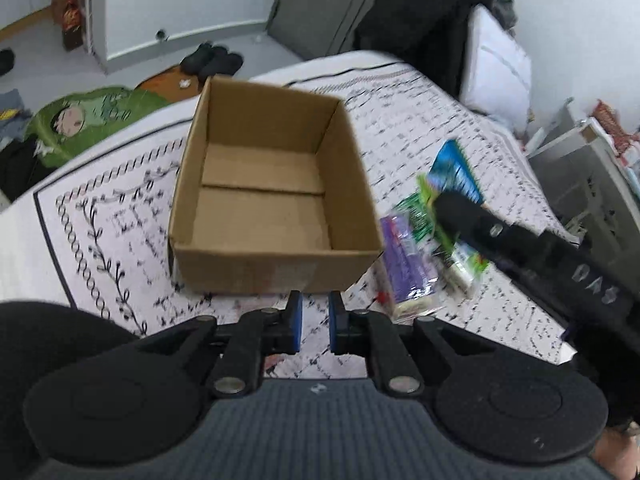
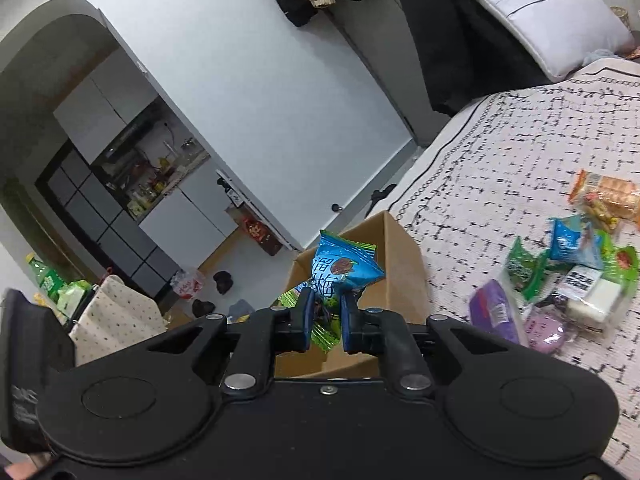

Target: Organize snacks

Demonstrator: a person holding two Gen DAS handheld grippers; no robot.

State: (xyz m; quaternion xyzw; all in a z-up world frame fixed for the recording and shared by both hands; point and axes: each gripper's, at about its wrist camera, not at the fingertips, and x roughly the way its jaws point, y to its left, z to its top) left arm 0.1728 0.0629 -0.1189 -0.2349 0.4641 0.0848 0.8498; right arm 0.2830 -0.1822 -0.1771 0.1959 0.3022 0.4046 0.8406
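Note:
An open cardboard box [image 1: 256,220] stands empty on the patterned bedspread [image 1: 120,216]. My left gripper [image 1: 315,320] hovers just before its near wall, blue pads a narrow gap apart with nothing between them. My right gripper [image 2: 326,312] is shut on a blue snack packet [image 2: 344,268] and a green packet [image 2: 320,332], held beside the box [image 2: 400,272]. In the left wrist view the right gripper [image 1: 440,204] reaches in from the right with the blue packet [image 1: 456,172]. Loose snacks lie right of the box, among them a purple packet [image 1: 404,256].
More snacks lie on the bed: a purple packet [image 2: 492,312], a green one [image 2: 524,268], an orange one [image 2: 608,196], a white block [image 2: 600,300]. A white pillow [image 1: 496,64] and dark clothing sit at the bed's head. Shoes [image 1: 212,58] lie on the floor beyond the bed edge.

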